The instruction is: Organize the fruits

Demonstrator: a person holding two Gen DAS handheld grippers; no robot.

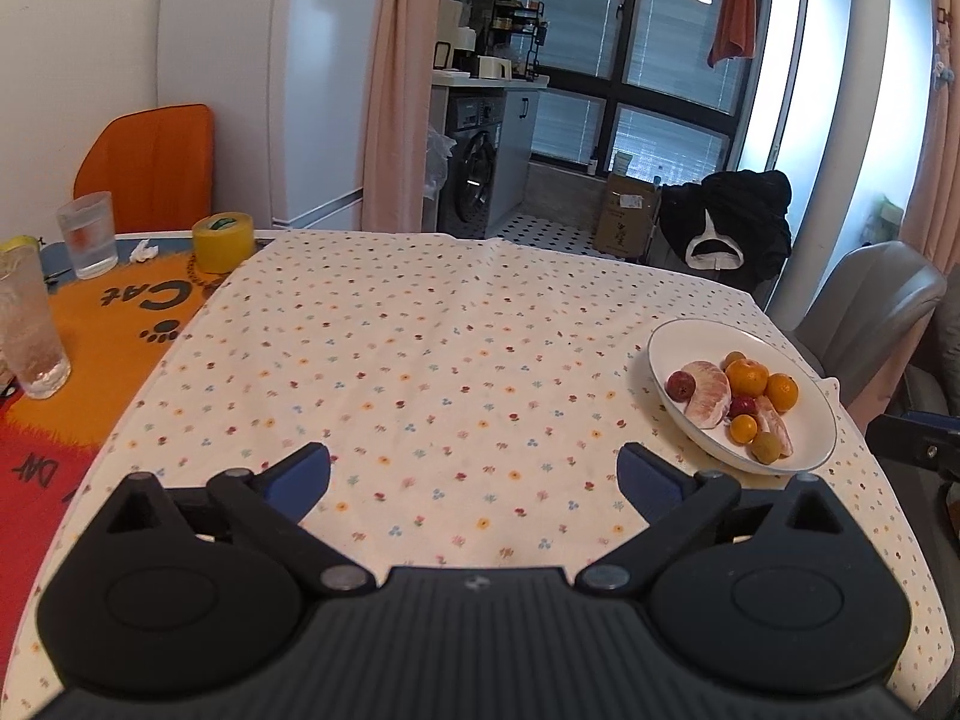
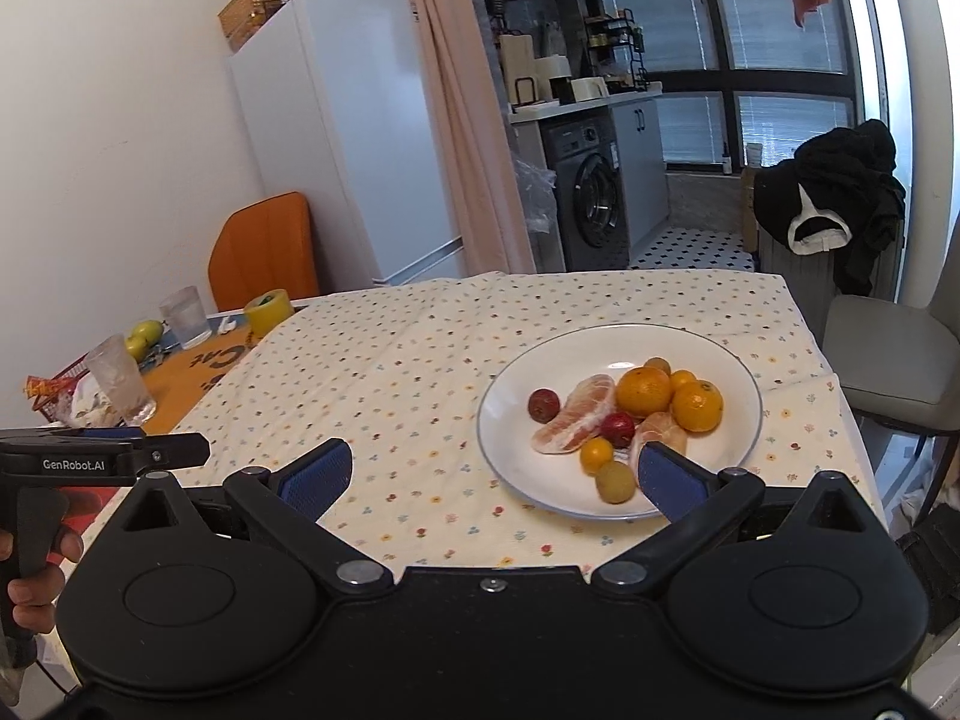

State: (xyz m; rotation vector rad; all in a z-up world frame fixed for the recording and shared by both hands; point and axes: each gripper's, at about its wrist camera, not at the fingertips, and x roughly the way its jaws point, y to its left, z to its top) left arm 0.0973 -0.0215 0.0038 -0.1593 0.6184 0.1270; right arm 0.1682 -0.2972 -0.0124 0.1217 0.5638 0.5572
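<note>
Every fruit [image 2: 642,390] already sat piled on the white plate [image 2: 516,372] on the worktop [image 2: 390,372], so sorting looked done or nearly, while the right gripper [image 2: 495,471] and left gripper [image 1: 474,474] hovered near it, both spread wide and empty.

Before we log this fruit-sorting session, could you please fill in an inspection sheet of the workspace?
Surface: table under a floral tablecloth; an orange printed mat covers its left end.
Job's things: white plate holding two mandarins, pomelo segments, small red fruits and small yellow ones, all mixed together.
Clutter: two glasses, a yellow tape roll, crumpled tissue, green apples, all on the mat end.
Grippers: left hand-held gripper open over bare cloth; right hand-held gripper open, its right finger over the plate's near rim.
Cables: nothing seen on the table.
Surroundings: fridge, washing machine, grey chair.
</note>
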